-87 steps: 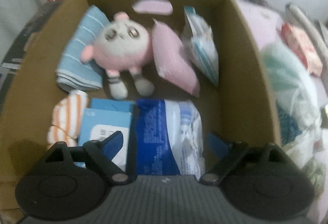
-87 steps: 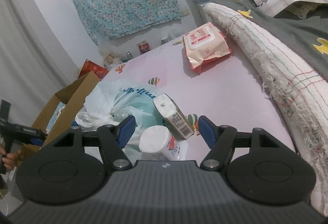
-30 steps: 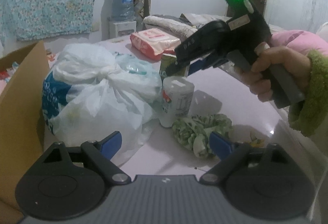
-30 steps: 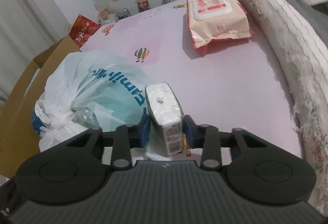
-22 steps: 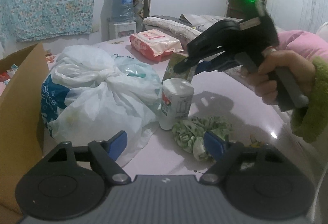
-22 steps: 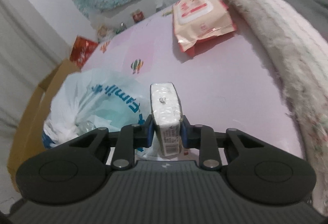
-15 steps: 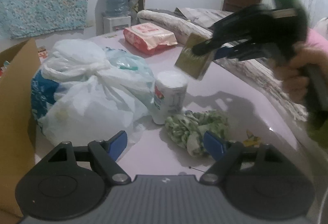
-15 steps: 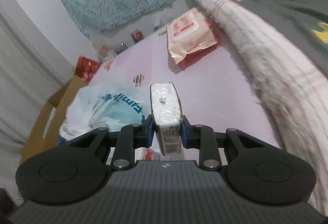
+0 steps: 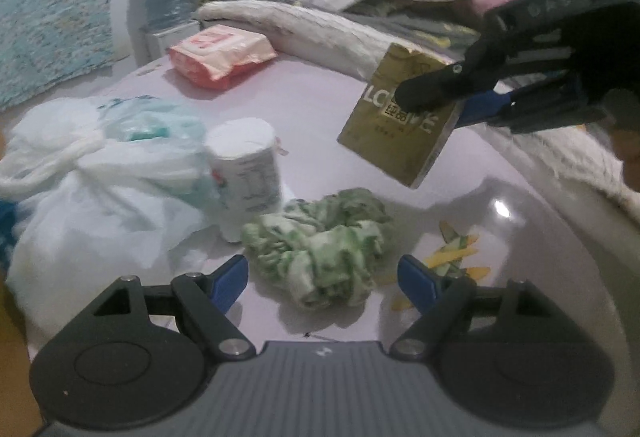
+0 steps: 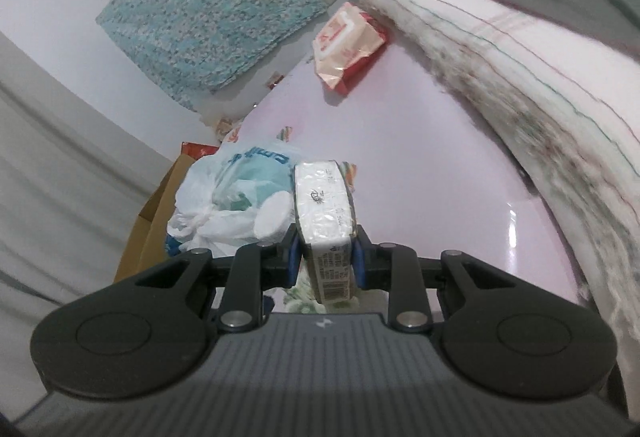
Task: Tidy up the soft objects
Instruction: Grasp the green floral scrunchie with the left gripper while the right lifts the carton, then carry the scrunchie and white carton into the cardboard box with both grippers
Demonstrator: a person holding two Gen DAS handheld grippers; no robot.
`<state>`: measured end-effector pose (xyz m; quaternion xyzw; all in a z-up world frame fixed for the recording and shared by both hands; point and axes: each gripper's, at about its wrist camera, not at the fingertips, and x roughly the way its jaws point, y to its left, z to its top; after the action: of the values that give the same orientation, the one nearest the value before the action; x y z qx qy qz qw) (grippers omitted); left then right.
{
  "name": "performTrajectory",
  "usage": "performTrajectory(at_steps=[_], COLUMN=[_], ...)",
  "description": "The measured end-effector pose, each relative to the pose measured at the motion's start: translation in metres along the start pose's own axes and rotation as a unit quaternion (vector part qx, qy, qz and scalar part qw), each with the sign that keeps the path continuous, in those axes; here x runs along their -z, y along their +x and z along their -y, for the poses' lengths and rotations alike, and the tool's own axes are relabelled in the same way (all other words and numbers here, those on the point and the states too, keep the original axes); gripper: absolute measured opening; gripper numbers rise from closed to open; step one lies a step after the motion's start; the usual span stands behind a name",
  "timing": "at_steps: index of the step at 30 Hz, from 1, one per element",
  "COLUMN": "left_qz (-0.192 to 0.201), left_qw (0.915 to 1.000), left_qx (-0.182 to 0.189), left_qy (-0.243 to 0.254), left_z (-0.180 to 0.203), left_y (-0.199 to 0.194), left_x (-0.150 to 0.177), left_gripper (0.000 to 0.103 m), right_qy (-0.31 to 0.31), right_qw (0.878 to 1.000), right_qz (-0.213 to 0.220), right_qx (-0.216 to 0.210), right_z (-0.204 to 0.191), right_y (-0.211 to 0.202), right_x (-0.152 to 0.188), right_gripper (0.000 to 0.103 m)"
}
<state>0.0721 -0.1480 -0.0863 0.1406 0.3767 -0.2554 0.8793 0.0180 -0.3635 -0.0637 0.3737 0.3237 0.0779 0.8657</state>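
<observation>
My right gripper is shut on a gold tissue pack and holds it in the air above the pink table; the pack and that gripper also show in the left wrist view at upper right. My left gripper is open and empty, low over the table, with a green and white scrunchie between its fingertips. A white roll stands just behind the scrunchie. A knotted white plastic bag lies to the left.
A red-orange wipes pack lies at the far side of the table. A cardboard box stands past the bag, at the table's left. A rolled white blanket and bedding bound the right side. Yellow scraps lie near my left gripper's right finger.
My right gripper closed on the tissue pack and lifted it up and to the right off the table. My left gripper swung from the box to the table and moved closer to the scrunchie.
</observation>
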Motion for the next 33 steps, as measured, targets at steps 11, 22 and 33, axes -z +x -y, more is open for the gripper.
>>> performTrajectory(at_steps=[11, 22, 33], left_qz=[-0.019, 0.023, 0.106], left_qw=[0.9994, 0.996, 0.9744], left_qx=[-0.018, -0.02, -0.082], left_qy=[-0.024, -0.084, -0.181], left_z=[-0.003, -0.019, -0.082], left_y=[0.012, -0.05, -0.162], left_x=[-0.011, -0.014, -0.001], left_gripper=[0.028, 0.025, 0.024], right_qy=[0.031, 0.031, -0.026], right_qw=[0.999, 0.998, 0.988], right_qz=[0.003, 0.025, -0.001], right_qx=[-0.006, -0.052, -0.151], right_z=[0.023, 0.0, -0.081], right_y=[0.0, -0.025, -0.02], right_x=[0.013, 0.014, 0.009], right_gripper=[0.024, 0.024, 0.024])
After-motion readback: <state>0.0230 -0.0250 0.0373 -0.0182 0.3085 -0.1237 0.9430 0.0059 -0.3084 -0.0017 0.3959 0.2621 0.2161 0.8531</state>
